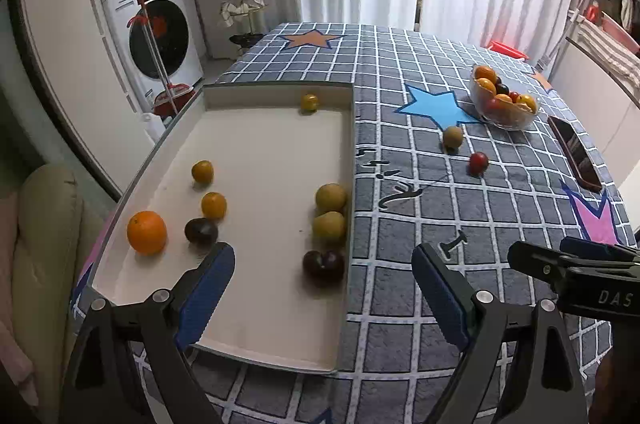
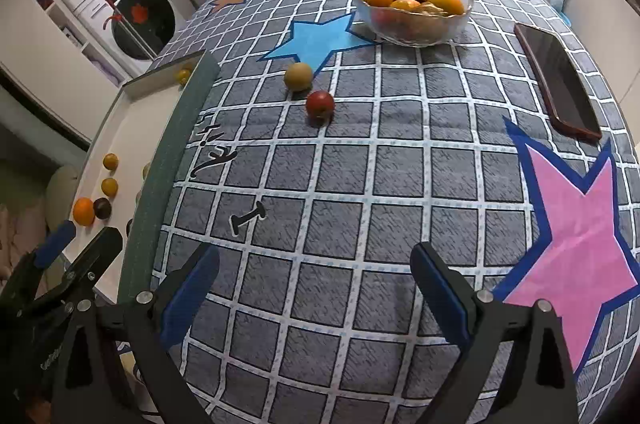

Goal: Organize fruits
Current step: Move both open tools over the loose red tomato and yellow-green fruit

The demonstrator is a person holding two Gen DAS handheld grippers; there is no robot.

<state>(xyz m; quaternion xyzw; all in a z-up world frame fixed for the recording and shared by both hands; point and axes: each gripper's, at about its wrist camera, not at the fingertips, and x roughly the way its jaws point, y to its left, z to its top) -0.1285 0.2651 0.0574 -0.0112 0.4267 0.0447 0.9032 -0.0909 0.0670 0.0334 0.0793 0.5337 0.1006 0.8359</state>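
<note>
Meanwhile, two fruits wait outside the tray

Both grippers hang released and empty. The left gripper hovers over the near end of the white tray, where sorted fruits lie in rows. The right gripper faces the surface, with a red fruit and a tan fruit well ahead, short of the glass bowl. Judged step: fetching the next fruit; reach forward, close on the red one.

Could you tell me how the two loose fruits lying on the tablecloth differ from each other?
The tan fruit is dull yellow-brown and looks slightly larger; the red fruit is glossy deep red. The tan fruit lies at the blue star's edge, the red fruit nearer the camera on plain grid. Both are round, outside the tray and bowl.
</note>
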